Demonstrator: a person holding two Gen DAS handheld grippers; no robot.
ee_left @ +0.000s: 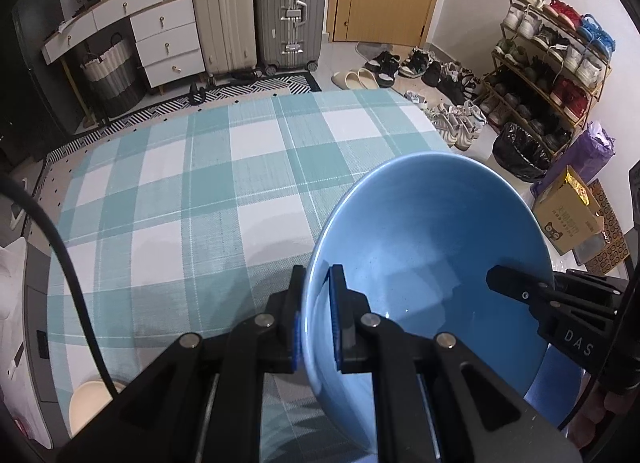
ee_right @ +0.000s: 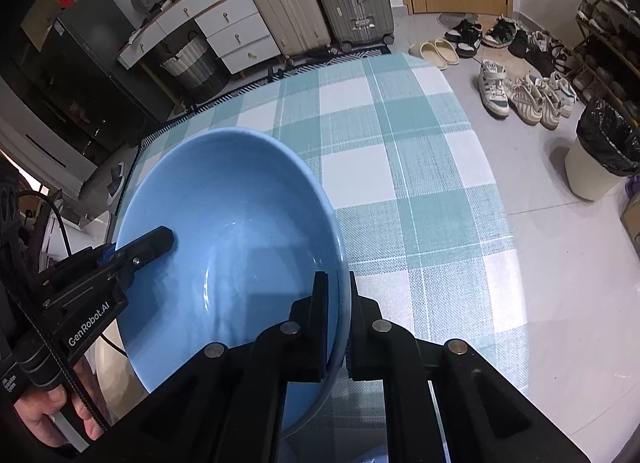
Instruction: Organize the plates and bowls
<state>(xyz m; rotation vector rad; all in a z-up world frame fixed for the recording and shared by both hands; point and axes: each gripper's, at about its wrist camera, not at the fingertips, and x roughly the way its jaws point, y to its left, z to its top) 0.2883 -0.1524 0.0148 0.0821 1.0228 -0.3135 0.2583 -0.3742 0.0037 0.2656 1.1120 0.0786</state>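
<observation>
A light blue bowl is held in the air above the table with the teal checked cloth, gripped from both sides. My left gripper is shut on its left rim, one finger inside and one outside. My right gripper is shut on the opposite rim of the blue bowl; it also shows in the left wrist view. The left gripper shows in the right wrist view. A cream dish lies at the table's near left, partly hidden.
Beyond the table stand two suitcases, a white drawer unit and a laundry basket. Shoes, a shoe rack, a lined bin and a cardboard box are on the right floor.
</observation>
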